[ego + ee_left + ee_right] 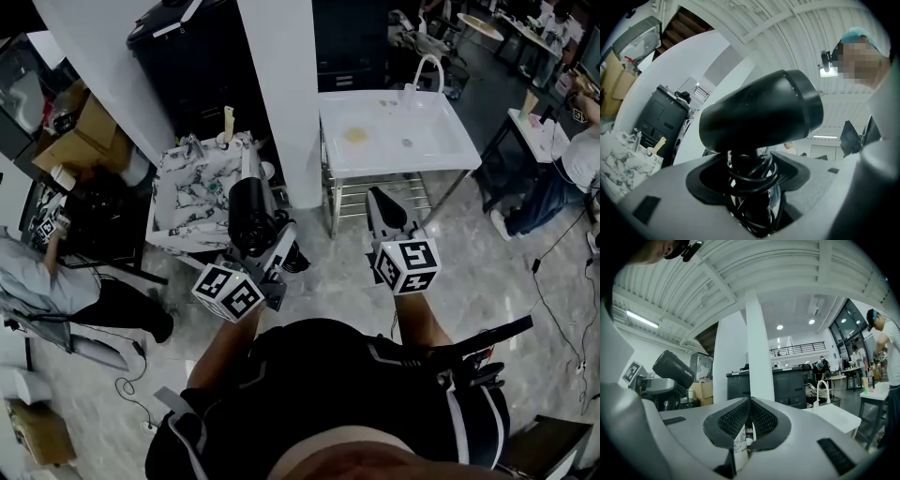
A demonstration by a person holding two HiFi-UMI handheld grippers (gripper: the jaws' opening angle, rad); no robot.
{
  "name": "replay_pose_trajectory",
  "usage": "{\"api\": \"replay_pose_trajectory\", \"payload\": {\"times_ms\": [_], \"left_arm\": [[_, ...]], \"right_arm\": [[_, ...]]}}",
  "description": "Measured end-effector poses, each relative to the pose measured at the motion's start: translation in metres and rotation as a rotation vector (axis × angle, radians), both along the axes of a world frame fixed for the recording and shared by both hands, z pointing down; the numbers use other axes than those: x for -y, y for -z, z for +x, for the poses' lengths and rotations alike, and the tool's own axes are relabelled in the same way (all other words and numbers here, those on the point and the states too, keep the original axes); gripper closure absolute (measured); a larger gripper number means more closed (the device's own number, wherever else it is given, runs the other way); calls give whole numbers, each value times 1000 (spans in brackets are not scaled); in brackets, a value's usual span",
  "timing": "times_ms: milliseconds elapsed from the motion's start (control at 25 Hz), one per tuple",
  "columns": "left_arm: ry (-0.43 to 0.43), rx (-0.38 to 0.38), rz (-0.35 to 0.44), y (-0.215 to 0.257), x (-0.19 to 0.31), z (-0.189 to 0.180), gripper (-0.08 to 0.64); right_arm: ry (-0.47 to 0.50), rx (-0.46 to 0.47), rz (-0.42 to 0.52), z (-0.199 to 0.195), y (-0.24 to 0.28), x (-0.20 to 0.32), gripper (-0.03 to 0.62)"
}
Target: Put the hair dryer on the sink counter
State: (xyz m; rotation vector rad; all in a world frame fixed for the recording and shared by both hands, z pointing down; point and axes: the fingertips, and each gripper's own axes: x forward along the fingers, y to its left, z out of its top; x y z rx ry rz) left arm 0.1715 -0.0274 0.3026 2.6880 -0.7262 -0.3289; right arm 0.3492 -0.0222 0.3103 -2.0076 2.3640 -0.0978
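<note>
Left tongs (750, 180) tight on cord-wrapped handle of hair dryer (759, 112), lower end hidden; right tongs (747, 401) together, empty.

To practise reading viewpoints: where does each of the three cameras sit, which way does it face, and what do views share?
Head view: on the person's head, looking steeply down at forearms, torso, left tongs, right tongs.
Left gripper view: on the left tongs, facing the hair dryer its jaws grip.
Right gripper view: on the right tongs, over shut jaws toward sink counter.
All share the hair dryer.
</note>
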Motion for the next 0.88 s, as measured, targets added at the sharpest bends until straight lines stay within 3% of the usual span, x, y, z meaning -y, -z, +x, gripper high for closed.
{"api": "replay_pose_trajectory", "payload": {"times_ms": [360, 880], "left_arm": [[-24, 6, -3, -8, 47, -63, 277], [-78, 14, 4, -15, 116, -192, 278]], "right_arm": [[7, -9, -16, -70, -7, 42, 565], [-39, -14, -27, -202, -11, 108, 565]]}}
